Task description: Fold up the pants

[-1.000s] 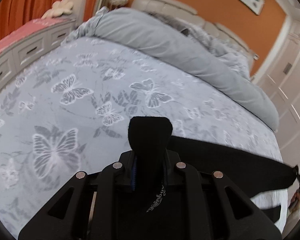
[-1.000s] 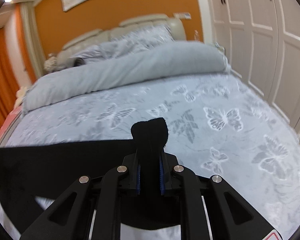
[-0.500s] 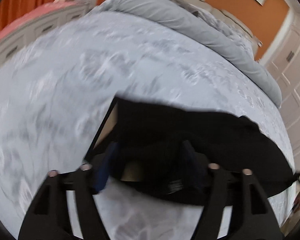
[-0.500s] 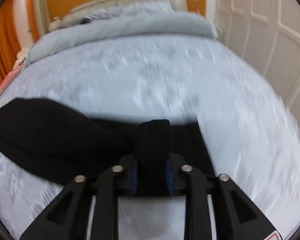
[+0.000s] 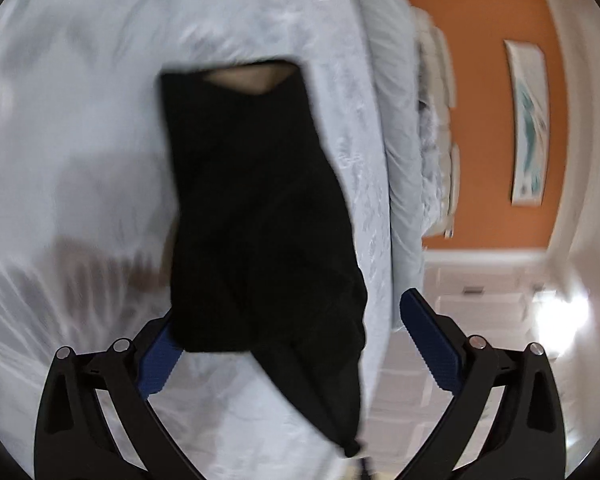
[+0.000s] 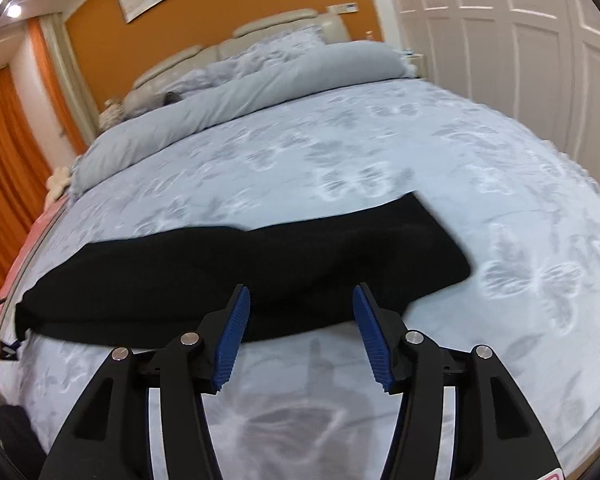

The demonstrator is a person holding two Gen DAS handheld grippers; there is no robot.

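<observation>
Both grippers have just let go: a sec ago each was clenched on a pinch of the black knit pants (image 6: 236,268), w/ the cloth held up over the pale grey butterfly-print bedspread (image 6: 380,140); now the pants lie on the bedspread as a long flat band. Left gripper (image 5: 288,344) jaws have just been opening and stand released, as wide as they go; the pants' end lies btwn them in the left wrist view, blue ribbed pads (image 5: 432,344) not pressing on it as far as the blur allows. Right gripper (image 6: 300,332) jaws have also been opening, released, sitting just short of the pants' near edge w/ nothing btwn them. Judgement: one fold step is laid down, prob lengthwise, and the band still needs halving end to end. Fabric looks soft, matte, thickish; the end in the left view gapes w/ a tan lining showing. Beyond the pants, toward the headboard, a plain grey rolled duvet (image 6: 260,92), puffy and smooth.
</observation>
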